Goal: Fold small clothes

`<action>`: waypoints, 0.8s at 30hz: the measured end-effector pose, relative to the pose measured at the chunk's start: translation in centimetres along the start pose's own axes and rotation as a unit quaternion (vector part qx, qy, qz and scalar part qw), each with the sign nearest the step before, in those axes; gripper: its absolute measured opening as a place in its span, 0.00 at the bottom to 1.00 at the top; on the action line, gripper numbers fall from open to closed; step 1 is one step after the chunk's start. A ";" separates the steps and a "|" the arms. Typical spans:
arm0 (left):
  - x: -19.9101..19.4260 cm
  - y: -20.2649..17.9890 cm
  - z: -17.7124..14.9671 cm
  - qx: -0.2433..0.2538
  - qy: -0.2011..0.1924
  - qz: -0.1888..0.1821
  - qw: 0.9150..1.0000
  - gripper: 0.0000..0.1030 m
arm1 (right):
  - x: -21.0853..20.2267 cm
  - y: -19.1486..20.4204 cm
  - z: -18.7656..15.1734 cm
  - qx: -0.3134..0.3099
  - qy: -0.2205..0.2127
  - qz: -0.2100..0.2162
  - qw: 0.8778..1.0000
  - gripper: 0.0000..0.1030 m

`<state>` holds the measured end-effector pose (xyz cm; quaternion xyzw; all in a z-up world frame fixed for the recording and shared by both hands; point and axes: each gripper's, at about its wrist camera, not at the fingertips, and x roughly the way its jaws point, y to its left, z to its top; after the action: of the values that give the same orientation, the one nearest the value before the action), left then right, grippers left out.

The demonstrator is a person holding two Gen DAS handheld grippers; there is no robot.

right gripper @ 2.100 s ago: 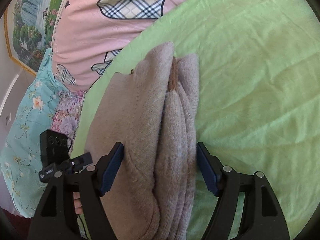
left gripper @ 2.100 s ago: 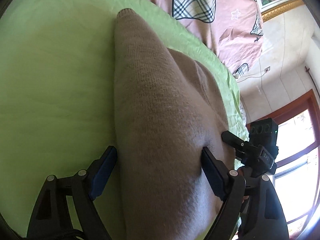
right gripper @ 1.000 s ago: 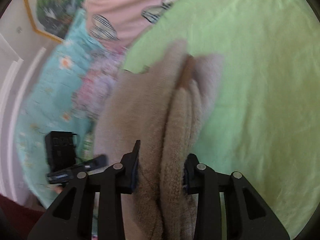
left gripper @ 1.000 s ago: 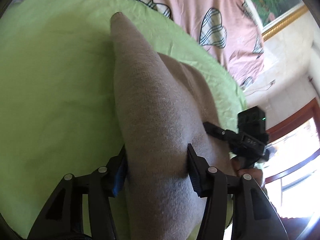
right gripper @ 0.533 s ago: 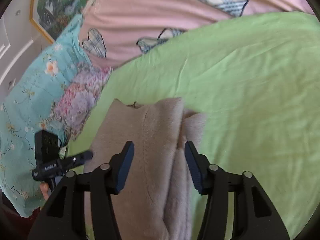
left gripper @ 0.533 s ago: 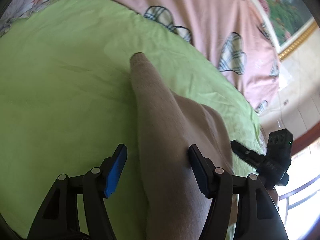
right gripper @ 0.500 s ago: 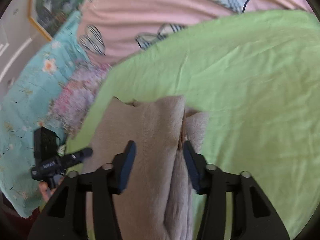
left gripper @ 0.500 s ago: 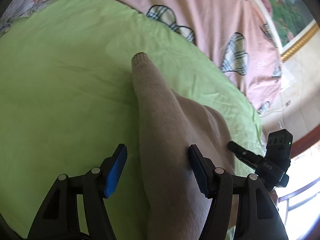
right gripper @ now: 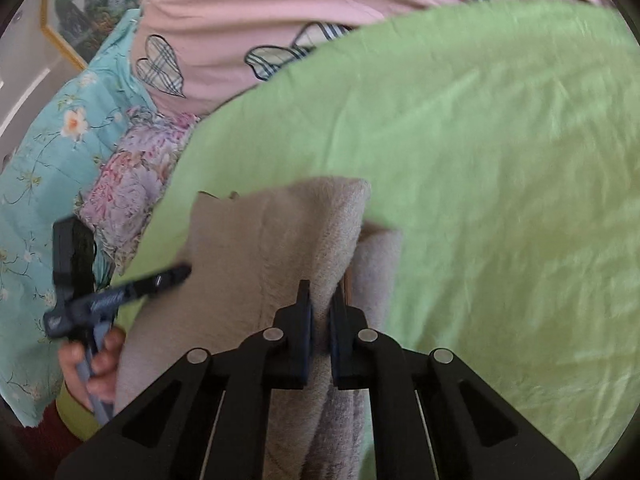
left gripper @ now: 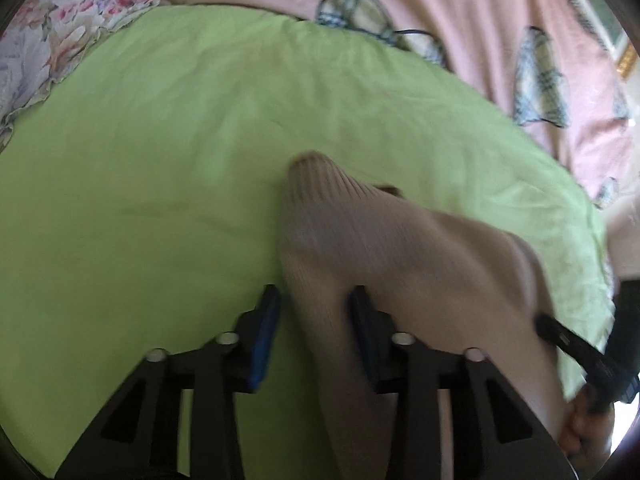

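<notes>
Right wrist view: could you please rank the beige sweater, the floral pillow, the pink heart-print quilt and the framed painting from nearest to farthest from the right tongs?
1. Beige sweater: pinched between the right tongs.
2. Floral pillow: to the left, at the green sheet's edge.
3. Pink heart-print quilt: across the top, beyond the sheet.
4. Framed painting: top left, on the wall behind.

A green sheet (left gripper: pixel 160 184) covers the bed, lightly creased. Along its far edge lies a pink quilt (right gripper: pixel 280 12) printed with plaid hearts (right gripper: pixel 160 66). Beside it sits a teal floral cloth (right gripper: pixel 48 148) with a purple and pink flowered cloth (right gripper: pixel 132 172) touching the sheet's edge. A framed landscape painting (right gripper: pixel 84 4) hangs on the wall behind
</notes>
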<state>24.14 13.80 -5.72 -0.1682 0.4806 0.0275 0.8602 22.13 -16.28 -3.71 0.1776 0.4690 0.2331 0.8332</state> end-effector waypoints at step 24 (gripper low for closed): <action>-17.9 -2.1 -22.7 0.127 -0.046 -0.056 0.989 0.48 | -11.2 2.3 -13.3 0.002 -0.011 0.011 1.000 0.42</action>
<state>-3.56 6.74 -1.15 -0.0827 0.4299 -0.0740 0.8960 5.12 -19.54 -1.32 0.1870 0.4581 0.2388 0.8356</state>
